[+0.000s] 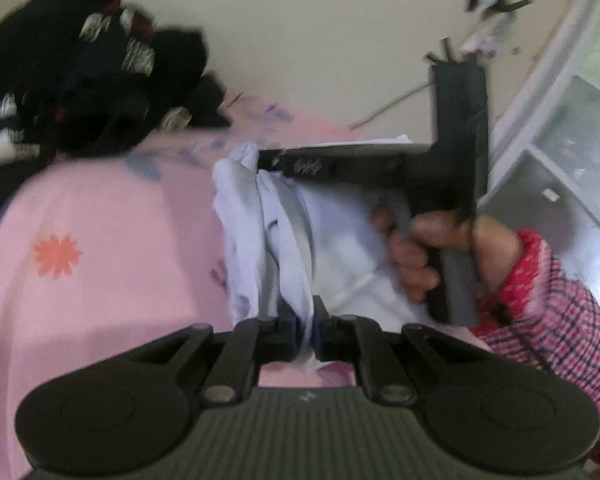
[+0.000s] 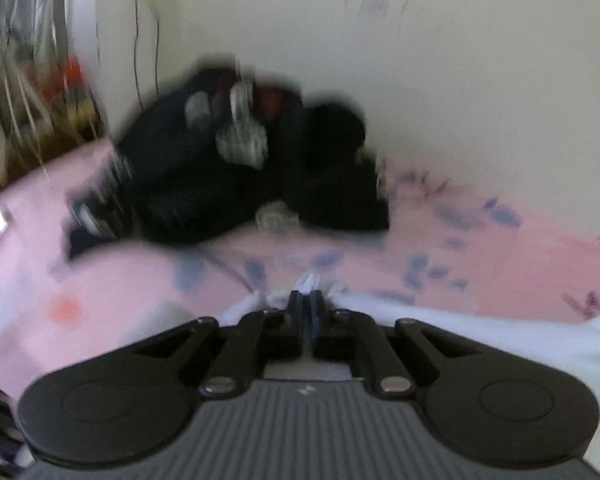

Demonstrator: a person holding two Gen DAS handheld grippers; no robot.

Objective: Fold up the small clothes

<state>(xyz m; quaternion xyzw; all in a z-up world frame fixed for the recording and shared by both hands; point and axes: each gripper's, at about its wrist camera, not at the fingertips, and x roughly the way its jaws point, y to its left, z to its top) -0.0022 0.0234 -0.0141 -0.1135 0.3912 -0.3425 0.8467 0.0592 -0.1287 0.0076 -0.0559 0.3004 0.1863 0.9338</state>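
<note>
Two grippers are seen closed on one pale lavender-white garment [image 1: 332, 248], which is spread over a pink bedsheet [image 1: 99, 248] printed with an orange flower and bluish leaves. The jaws of the left gripper [image 1: 303, 330] are drawn almost together, and a bunched fold of the cloth is pinched between the pads; from there the fabric is drawn up in a twisted ridge away from the camera. In the left wrist view, the right gripper [image 1: 265, 158] is seen from the side as a black bar pointing left, its tip pressed into the far edge of the same garment. Its handle is gripped by a hand [image 1: 416, 256] with the fingers wrapped around it, and a red patterned cuff under a pink checked sleeve [image 1: 560, 320] is seen behind the wrist. In the right wrist view the jaws of that gripper [image 2: 308, 300] are fully together, with a small tuft of the white cloth nipped at the tips and the rest of the garment lying below and to the right. A heap of dark clothes [image 2: 235, 172] is piled at the far side of the bed against a cream wall [image 2: 440, 60]. Both views are blurred.
</note>
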